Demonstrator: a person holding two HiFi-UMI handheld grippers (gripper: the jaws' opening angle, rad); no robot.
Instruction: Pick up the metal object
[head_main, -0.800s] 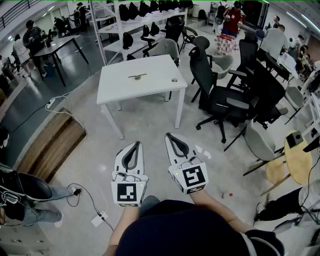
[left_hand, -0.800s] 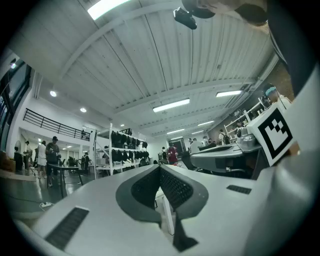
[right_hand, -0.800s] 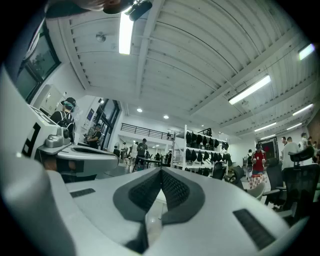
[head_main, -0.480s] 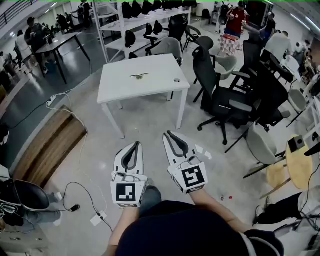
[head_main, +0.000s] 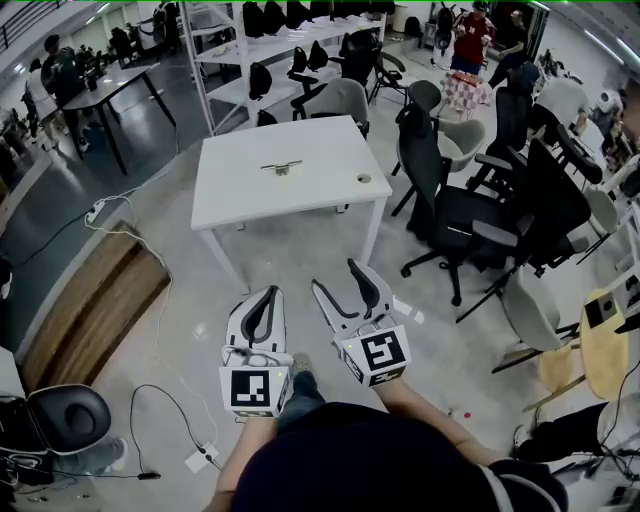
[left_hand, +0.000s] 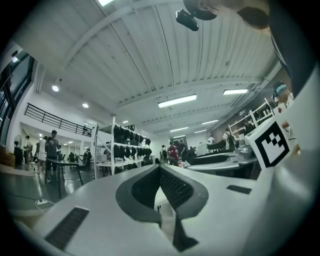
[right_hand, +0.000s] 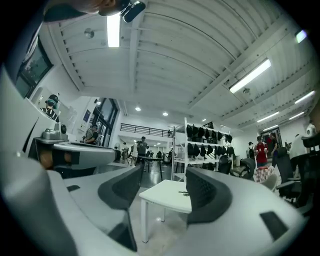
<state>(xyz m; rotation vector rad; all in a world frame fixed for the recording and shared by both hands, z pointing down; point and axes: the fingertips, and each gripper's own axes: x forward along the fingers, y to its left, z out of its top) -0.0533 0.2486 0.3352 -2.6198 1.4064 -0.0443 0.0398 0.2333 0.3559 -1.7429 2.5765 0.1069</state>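
Note:
The metal object (head_main: 281, 166), a small flat bar-like piece, lies on the white table (head_main: 250, 190) a few steps ahead of me. In the right gripper view the white table (right_hand: 167, 192) shows between the jaws, with the metal object (right_hand: 184, 193) as a small dark shape on top. My right gripper (head_main: 337, 280) is held over the floor well short of the table; its jaws are spread wide with nothing between them. My left gripper (head_main: 266, 298) hangs beside it with its jaws closed together on nothing. In the left gripper view the left gripper (left_hand: 160, 170) has its pads meeting.
A small round fitting (head_main: 363, 179) sits near the table's right edge. Black office chairs (head_main: 470, 215) crowd the right side. A wooden platform (head_main: 90, 300) and floor cables (head_main: 160, 400) lie at left. White shelving (head_main: 270, 50) stands behind the table, with people farther back.
The right gripper's jaws have spread from closed to wide open. The table has drawn slightly closer and lower in the head view. The left gripper has stayed closed.

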